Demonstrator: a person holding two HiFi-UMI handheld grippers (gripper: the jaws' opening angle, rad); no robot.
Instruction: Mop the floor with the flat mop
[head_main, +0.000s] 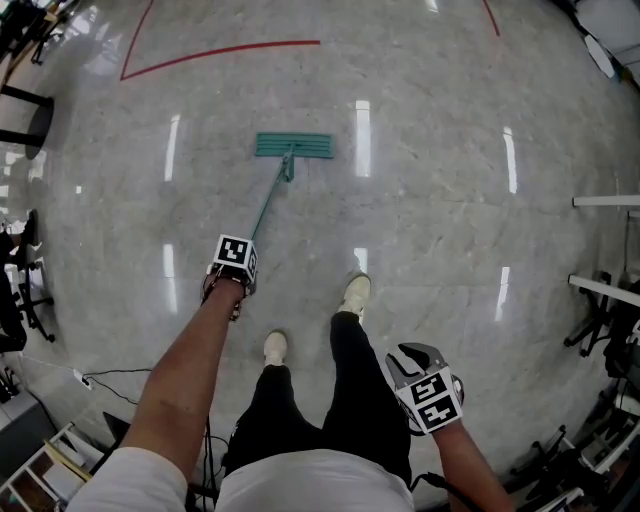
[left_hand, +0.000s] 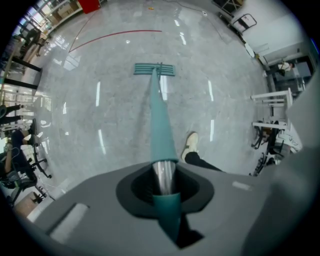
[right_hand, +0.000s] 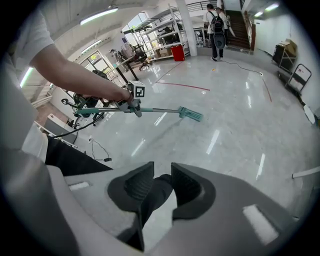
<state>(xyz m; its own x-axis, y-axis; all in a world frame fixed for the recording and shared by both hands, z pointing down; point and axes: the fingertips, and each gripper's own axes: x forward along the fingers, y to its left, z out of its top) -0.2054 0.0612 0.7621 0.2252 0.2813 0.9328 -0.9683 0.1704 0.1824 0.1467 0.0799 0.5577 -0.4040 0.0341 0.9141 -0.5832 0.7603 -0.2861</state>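
**Left gripper (left_hand: 164, 182) clenched on mop handle (head_main: 268, 205); right gripper (right_hand: 163, 187) released**

Clamps both left jaws tight around the teal handle, arm stretched forward and down. Hangs the right gripper low beside the right leg, jaws slightly apart with nothing between them, only a dark trouser leg (right_hand: 155, 192) behind the gap. Rests the flat mop head (head_main: 293, 146) flat on the glossy grey marble floor (head_main: 450, 200), well ahead of two white shoes (head_main: 355, 293) and short of a red floor line (head_main: 220, 50).
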